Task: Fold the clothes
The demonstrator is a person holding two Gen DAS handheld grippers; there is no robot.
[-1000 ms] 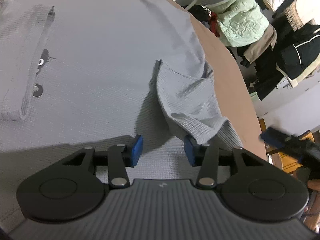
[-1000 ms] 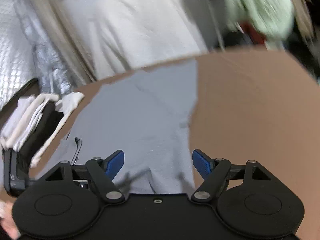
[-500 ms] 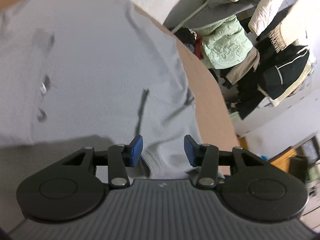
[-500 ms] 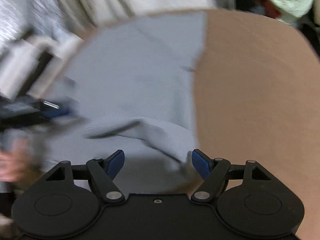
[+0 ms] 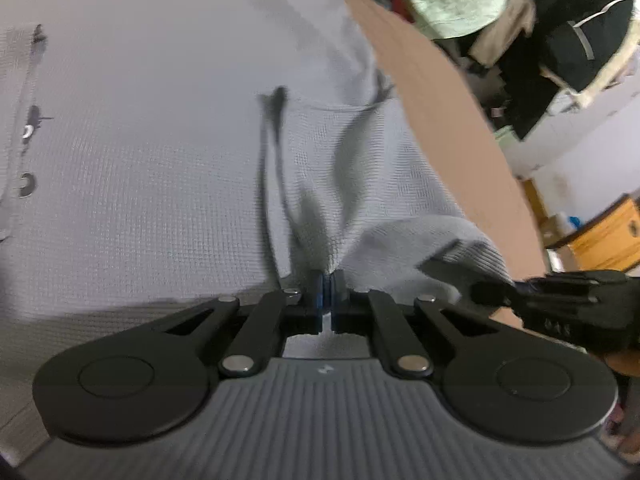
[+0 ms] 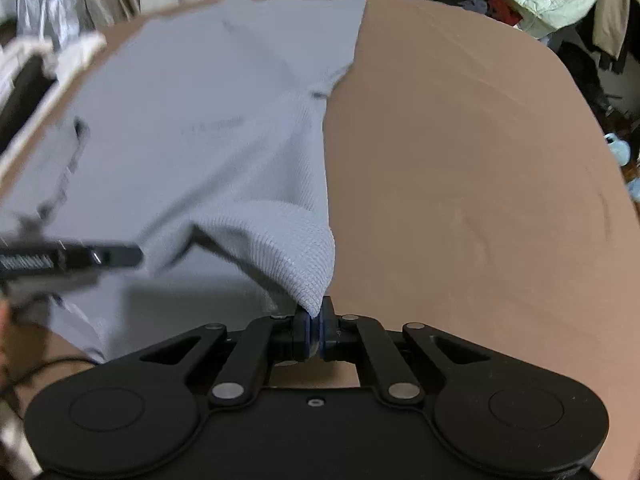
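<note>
The round brown table [image 6: 460, 184] carries the pale grey waffle-knit polo shirt [image 5: 168, 152], spread flat over its left part and reaching almost to the far rim in the right wrist view. That layout matches what you had a second ago; the change is at the near right sleeve [image 6: 288, 248]. A second ago it lay folded back on the shirt body with both pairs of jaws standing apart above the cloth. Now you have both pinched down on it.

Your left gripper [image 5: 329, 294] has its blue pads pressed together with a ridge of grey knit gathered between them, and dark creases run up the fabric from that pinch, so the cloth is under tension there. Your right gripper [image 6: 314, 330] is likewise clenched, on the corner of the sleeve cuff [image 6: 310, 294], which hangs lifted off the table at the shirt's right edge. Each gripper shows as a dark blurred shape at the edge of the other's view, so they work close together on the same sleeve.

For the fold, this reads as the start of the sleeve step: you hold two points and can carry the sleeve inward across the chest. Watch the button placket [image 5: 28, 152] at the left; pulling too hard may drag the whole shirt and skew it.
</note>
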